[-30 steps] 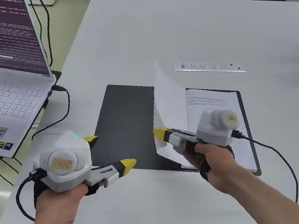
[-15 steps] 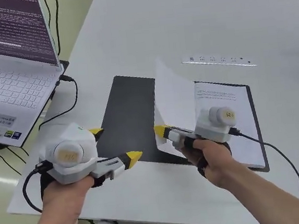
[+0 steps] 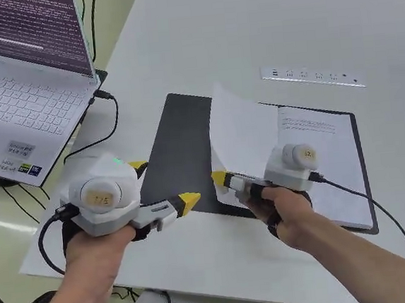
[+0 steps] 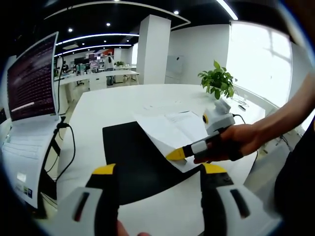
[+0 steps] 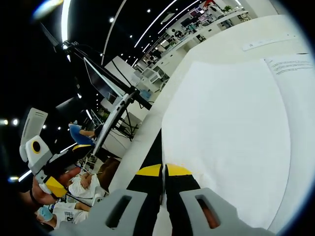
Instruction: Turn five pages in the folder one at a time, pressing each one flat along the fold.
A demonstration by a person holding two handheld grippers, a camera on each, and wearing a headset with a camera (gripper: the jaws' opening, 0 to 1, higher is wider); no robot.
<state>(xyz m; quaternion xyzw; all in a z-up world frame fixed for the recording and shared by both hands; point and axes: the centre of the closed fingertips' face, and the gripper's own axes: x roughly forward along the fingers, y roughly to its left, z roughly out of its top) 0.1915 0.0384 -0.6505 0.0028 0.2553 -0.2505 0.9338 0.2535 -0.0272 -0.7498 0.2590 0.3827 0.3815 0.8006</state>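
Observation:
An open black folder lies on the white table, its left cover bare and printed sheets on its right side. One white page stands lifted and curls over the fold. My right gripper is shut on that page's lower edge; the page runs up from between its yellow tips. My left gripper is open, held over the table's near edge just left of the folder, with nothing between its jaws. In the left gripper view the folder, the lifted page and the right gripper lie ahead.
An open laptop sits at the table's left edge, its cable trailing toward the folder. A white power strip lies beyond the folder. The right gripper's cable runs across the table's near right part.
The camera has shifted, so the scene sits further right and lower. The right gripper keeps its hold on the raised page; the left gripper stays open beside the folder.

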